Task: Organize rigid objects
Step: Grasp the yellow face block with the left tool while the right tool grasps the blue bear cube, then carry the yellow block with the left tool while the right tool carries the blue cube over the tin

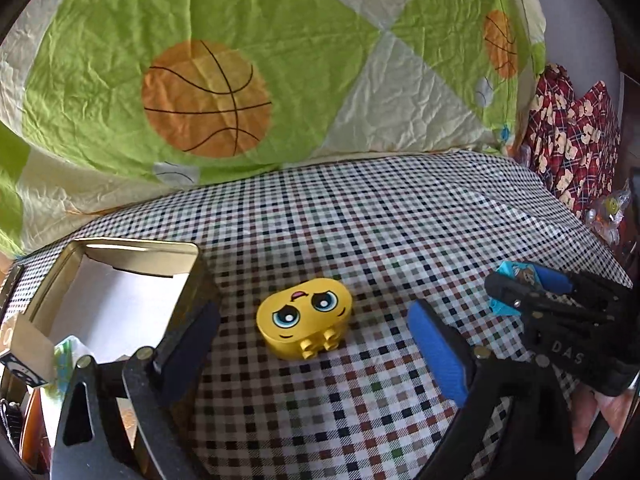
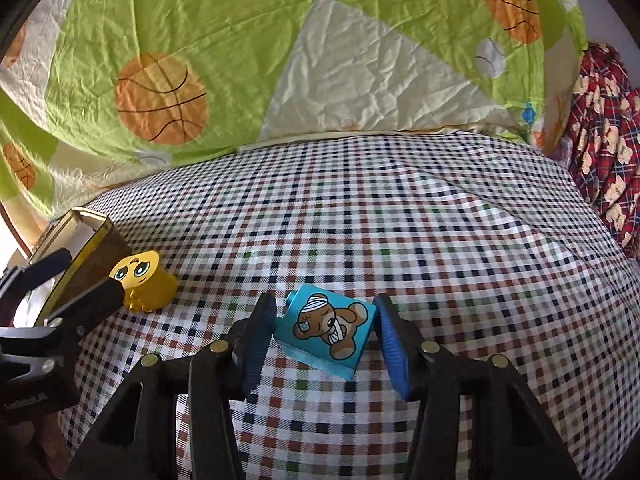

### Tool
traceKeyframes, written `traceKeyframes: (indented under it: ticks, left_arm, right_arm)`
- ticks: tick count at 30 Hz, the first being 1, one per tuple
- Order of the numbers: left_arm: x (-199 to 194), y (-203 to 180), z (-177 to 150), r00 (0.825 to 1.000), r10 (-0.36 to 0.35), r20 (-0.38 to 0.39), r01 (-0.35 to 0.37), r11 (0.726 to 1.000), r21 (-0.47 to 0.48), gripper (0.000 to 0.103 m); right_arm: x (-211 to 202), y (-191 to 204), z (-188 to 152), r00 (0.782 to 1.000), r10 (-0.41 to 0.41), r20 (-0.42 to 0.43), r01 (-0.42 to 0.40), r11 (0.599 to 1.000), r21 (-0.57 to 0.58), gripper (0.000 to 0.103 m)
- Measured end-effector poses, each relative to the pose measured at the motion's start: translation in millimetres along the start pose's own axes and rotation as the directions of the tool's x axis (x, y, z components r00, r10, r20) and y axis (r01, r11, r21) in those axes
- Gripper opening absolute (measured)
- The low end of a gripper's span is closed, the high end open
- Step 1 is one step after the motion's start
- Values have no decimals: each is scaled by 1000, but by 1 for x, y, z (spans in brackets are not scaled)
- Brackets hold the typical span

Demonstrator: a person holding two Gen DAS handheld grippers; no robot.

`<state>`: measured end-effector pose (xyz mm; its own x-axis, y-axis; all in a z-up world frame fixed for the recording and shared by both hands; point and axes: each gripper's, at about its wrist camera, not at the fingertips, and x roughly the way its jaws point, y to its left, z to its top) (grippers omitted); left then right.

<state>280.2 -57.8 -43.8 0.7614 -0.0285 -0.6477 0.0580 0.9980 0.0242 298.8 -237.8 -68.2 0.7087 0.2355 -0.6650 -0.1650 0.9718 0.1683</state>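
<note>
A yellow oval toy block with a cartoon face [image 1: 304, 326] lies on the checkered cloth between the open fingers of my left gripper [image 1: 316, 344], untouched; it also shows in the right wrist view [image 2: 140, 280]. A blue block with a bandaged bear picture [image 2: 330, 328] sits tilted between the pads of my right gripper [image 2: 326, 332]; both pads touch its sides. In the left wrist view the right gripper [image 1: 516, 292] holds the blue block [image 1: 508, 276] at the right.
An open gold tin box [image 1: 120, 276] with a white lining stands left of the yellow block, also seen in the right wrist view [image 2: 80, 240]. A green basketball-print quilt [image 1: 240, 80] rises behind. A red plaid garment [image 1: 572, 148] lies at the right.
</note>
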Motion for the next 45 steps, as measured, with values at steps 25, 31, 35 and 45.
traceKeyframes:
  ticks: [25,31,35,45]
  left_arm:
    - [12,-1,-8,1000,4,-9,-4,1000,-23,61]
    - [-15,0,-18,996,56,74,-55,998,-20,61]
    - [-32,1,-27,990,71,121,-68,997,-29,61]
    - [-63,12,-44,977,83,197,-71,995,-71,61]
  right_arm:
    - [-29,14,-5,989,32,142,-23,997,-67,53]
    - [-39,21,-10,979,63,192,-51,996,-68,53]
    - [-49,34,-15,968,89,235,-70,994,-89,53]
    - [-69,59,-27,943,134,306,-86,983,-165,53]
